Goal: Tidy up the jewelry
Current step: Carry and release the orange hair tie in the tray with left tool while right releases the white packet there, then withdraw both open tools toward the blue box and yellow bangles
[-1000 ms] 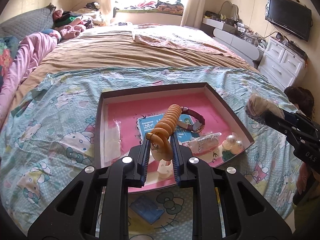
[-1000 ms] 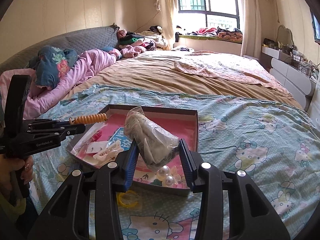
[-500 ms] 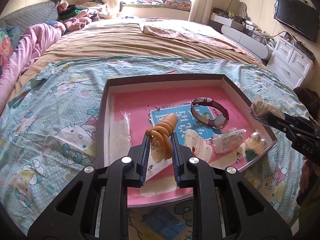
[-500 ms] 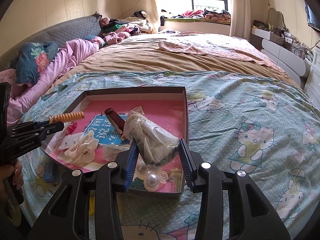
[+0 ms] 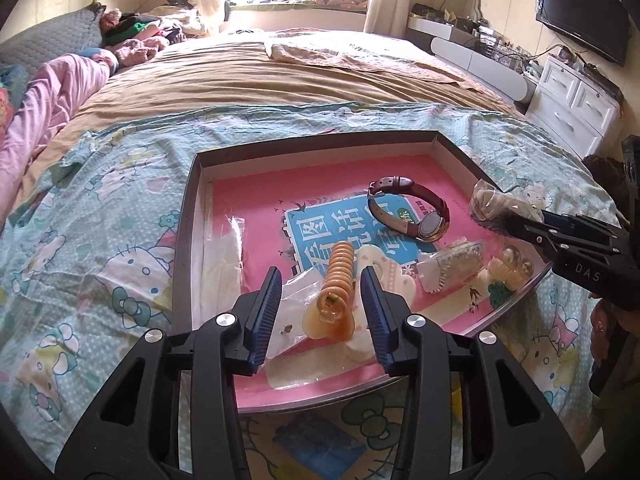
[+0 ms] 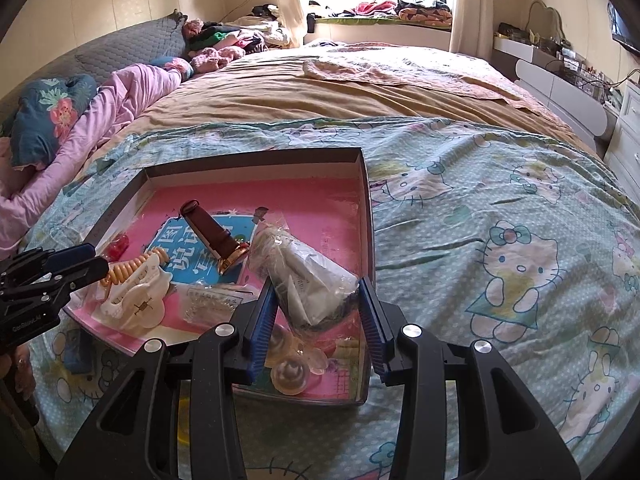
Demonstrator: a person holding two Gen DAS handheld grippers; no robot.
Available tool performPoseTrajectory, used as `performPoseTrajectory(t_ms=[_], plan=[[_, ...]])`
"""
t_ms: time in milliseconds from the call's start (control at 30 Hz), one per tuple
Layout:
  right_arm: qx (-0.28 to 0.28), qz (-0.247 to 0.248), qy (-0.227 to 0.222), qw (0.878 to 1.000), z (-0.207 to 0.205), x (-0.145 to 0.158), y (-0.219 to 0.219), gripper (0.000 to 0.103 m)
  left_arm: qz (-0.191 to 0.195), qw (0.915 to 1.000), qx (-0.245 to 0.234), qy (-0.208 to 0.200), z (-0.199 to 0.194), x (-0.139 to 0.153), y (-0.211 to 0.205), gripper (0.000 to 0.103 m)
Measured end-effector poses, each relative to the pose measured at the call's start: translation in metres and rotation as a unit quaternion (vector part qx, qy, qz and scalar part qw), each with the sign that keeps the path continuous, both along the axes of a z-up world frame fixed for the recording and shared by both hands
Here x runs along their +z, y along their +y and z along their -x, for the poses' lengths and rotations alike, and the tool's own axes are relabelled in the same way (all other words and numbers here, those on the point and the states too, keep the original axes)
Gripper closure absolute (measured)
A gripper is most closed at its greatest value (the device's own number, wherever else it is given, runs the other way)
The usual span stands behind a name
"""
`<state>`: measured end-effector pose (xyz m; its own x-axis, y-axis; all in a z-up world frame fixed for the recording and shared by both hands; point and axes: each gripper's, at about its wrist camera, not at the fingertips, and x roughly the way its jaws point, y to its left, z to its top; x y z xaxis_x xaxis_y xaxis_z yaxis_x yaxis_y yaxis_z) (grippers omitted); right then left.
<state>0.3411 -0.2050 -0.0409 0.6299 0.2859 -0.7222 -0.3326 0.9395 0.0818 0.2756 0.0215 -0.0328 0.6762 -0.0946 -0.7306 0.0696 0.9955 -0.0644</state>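
Observation:
A shallow box with a pink floor [image 5: 256, 200] [image 6: 320, 208] lies on the bed. My left gripper [image 5: 320, 300] is open; an amber hair claw clip [image 5: 336, 280] lies between its fingers in the box, on a white clip. In the right wrist view the clip [image 6: 132, 270] shows by the left gripper [image 6: 86, 262]. My right gripper [image 6: 318, 312] is shut on a clear plastic bag of jewelry [image 6: 304, 272] over the box's near right corner; the bag also shows in the left wrist view [image 5: 492, 204]. A brown-strap watch [image 5: 412, 208] [image 6: 216, 236] lies mid-box.
Pearl pieces [image 6: 290, 372], a white clip [image 6: 136, 300] and small plastic packets [image 5: 456, 264] lie in the box. A blue packet [image 5: 316, 444] and a yellow ring [image 6: 182, 424] lie on the Hello Kitty sheet [image 6: 500, 240] at the box's near edge. Drawers [image 5: 576, 100] stand at the right.
My left gripper lowered into the box and opened, letting go of the amber clip. My right gripper, still holding the bag, moved lower over the box's near right corner.

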Motion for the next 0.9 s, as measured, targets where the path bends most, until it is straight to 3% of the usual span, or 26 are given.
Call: performPoseTrajectory(t_ms=[233,300,400,567,733,900], plan=[[0.0,0.002,0.006,1.0,0.002,-0.001,0.001,0.062,0.003,1.0,0.005,-0.006,0.006,0.006,0.001,0.058],[-0.002,0.0,0.004,1.0,0.003,0.0,0.0,0.062,0.005,1.0,0.007,-0.004,0.008,0.006,0.002,0.049],[-0.002,-0.003,-0.001,1.0,0.005,0.003,-0.001,0.06,0.012,0.9999,0.008,-0.001,0.009,0.007,0.004,0.048],[-0.001,-0.007,-0.015,1.0,0.013,0.013,-0.003,0.049,0.013,0.9998,0.01,-0.007,0.014,0.01,0.005,0.042],[-0.003,-0.022,-0.038,0.999,0.028,0.027,-0.007,0.031,0.015,0.9997,0.017,-0.011,0.021,0.015,0.006,0.033],[0.003,-0.036,-0.063,0.997,0.049,0.043,-0.013,0.017,0.017,0.9992,0.029,-0.022,0.031,0.023,0.009,0.014]])
